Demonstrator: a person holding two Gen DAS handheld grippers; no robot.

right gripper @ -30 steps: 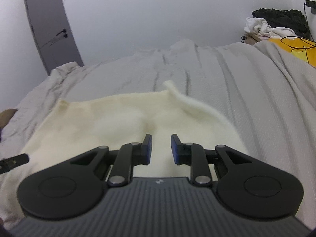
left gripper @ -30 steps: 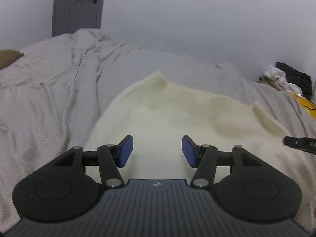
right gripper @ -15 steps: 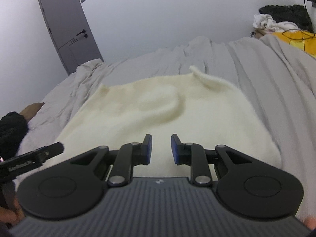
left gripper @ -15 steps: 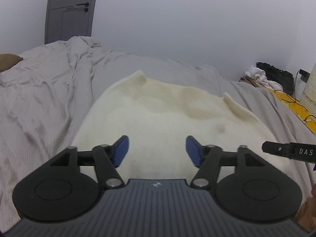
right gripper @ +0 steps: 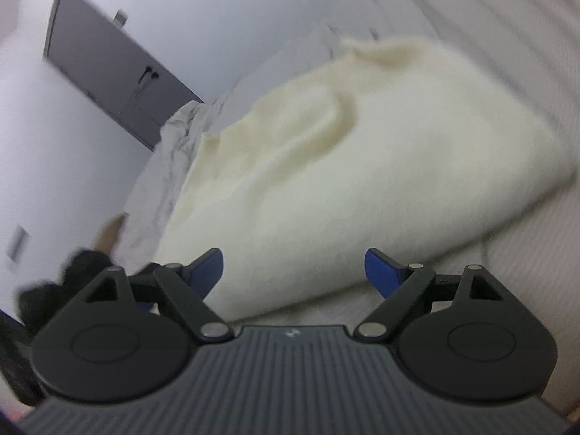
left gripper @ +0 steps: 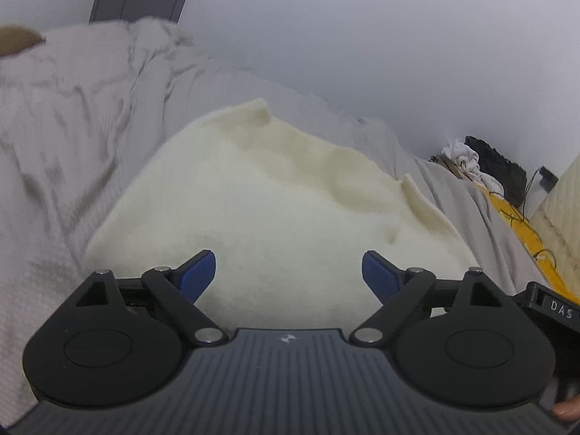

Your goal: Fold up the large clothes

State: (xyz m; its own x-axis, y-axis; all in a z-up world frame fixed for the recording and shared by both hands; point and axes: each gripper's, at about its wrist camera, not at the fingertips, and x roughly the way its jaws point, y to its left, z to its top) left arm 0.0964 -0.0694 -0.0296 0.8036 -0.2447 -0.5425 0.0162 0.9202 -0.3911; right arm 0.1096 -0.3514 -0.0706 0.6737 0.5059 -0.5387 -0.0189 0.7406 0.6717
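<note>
A cream knitted garment lies folded over on the grey bedspread, its ribbed edge at the far end. My left gripper hovers over its near edge, jaws opening wide, nothing between the blue pads. In the right wrist view the same cream garment lies tilted across the picture. My right gripper is above its near edge, jaws opening, the pads not touching the cloth. Part of the other gripper shows at the right edge of the left wrist view.
A grey door stands in the white wall behind the bed. A heap of white and black clothes and a yellow item lie at the bed's far right. A brown object sits at the far left.
Both grippers have opened wide; the right one was nearly shut half a second ago. The right view has rolled so the bed appears tilted. Both grippers have shifted along the garment's near edge.
</note>
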